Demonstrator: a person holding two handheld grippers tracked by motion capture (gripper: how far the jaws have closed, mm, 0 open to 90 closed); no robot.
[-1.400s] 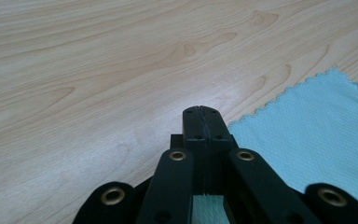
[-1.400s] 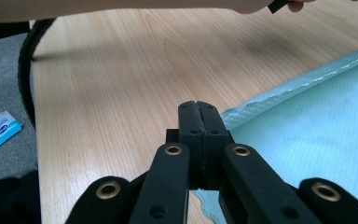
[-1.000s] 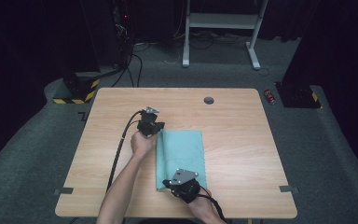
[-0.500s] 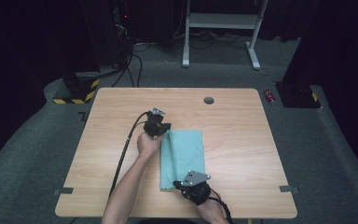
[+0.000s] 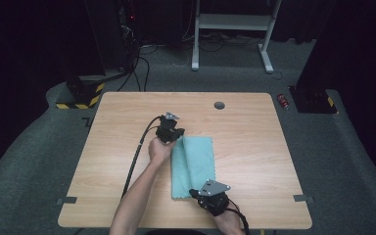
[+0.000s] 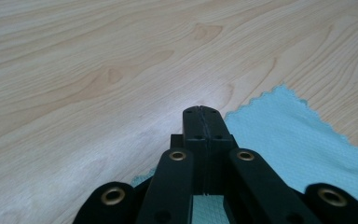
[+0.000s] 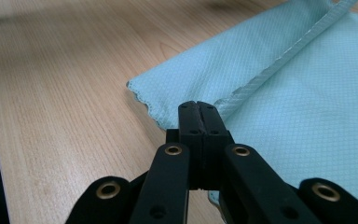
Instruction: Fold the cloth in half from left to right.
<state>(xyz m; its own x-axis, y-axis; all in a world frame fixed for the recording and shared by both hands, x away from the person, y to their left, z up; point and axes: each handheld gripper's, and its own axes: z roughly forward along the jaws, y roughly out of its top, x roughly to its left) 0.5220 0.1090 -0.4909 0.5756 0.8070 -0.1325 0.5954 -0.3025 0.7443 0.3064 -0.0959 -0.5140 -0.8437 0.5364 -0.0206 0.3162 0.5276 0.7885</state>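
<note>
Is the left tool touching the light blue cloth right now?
Touching, it seems. In the left gripper view the left tool has its jaws shut, and the cloth runs under and between them, as if its far edge is pinched.

Bare table (image 5: 254,147) lies open right of the cloth (image 5: 196,161); only a grommet (image 5: 219,105) sits far back.
</note>
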